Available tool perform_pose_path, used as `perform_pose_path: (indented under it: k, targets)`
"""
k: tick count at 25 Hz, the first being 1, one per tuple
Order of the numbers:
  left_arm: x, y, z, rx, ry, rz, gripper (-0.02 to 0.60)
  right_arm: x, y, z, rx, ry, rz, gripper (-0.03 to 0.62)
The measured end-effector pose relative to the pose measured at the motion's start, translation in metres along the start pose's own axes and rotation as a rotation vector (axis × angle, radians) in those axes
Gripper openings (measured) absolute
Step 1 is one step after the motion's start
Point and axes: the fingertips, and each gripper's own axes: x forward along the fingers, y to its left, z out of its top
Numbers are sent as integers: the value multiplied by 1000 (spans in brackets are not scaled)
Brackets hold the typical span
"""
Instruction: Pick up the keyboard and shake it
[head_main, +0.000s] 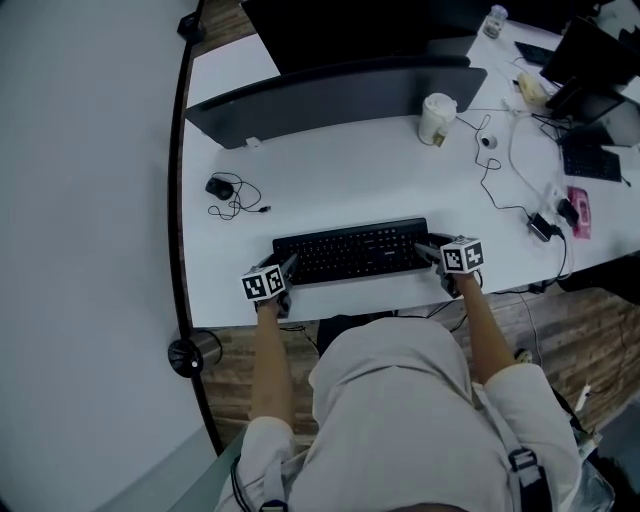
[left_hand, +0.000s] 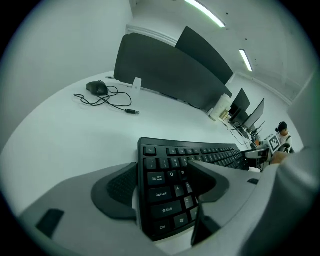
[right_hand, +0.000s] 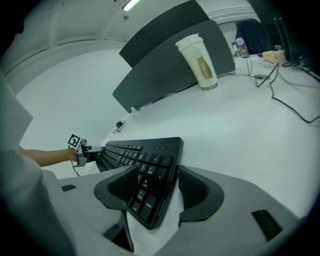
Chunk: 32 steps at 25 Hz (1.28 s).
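A black keyboard (head_main: 350, 250) lies flat on the white desk (head_main: 330, 180), close to its front edge. My left gripper (head_main: 288, 268) is at the keyboard's left end. In the left gripper view that end (left_hand: 165, 195) sits between the spread jaws of my left gripper (left_hand: 160, 172); a sliver of white desk shows between the left pad (left_hand: 117, 187) and the keyboard's edge. My right gripper (head_main: 428, 252) is at the right end. The numpad end (right_hand: 145, 185) sits between the wide jaws of my right gripper (right_hand: 157, 180), with a gap beside the right pad (right_hand: 194, 190).
A dark divider panel (head_main: 330, 95) runs along the back of the desk. A lidded paper cup (head_main: 436, 118) stands behind the keyboard to the right. A wired mouse (head_main: 219, 187) lies back left. Cables (head_main: 500, 170) and small devices crowd the right side.
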Motion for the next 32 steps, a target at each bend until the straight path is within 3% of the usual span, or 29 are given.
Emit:
perform_pose_path:
  k: [3,7,11,13,17,21,27,32]
  targets:
    - [1,1,0,8,3,10,319,2,-2,-3,-36,33,-22,270]
    - [2,-4,3,-32,3,-49,330,5,-1,8,34,-25,-4,270]
    - [-13,-10,7,-158,-47,-207,328,4,-7,7,34,-30,-25,270]
    - [-23,-13,16,-202,-118,-278,327,3,-10,9,49,-27,-16,270]
    - [-35,-7,33,-363,-253,-366,327,5,-9,19,35,-64,-15,270]
    - [-38,-1,28,-485,-234,-400,328,7,-8,28,42,-114,-26,268]
    - [-47,-2,33,-646,-263,-544,328,-4,-11,42,76,-196,-29,268]
    - [-56,-3,32,-880,-263,-674,322,-11,-11,47,104,-268,-33,262]
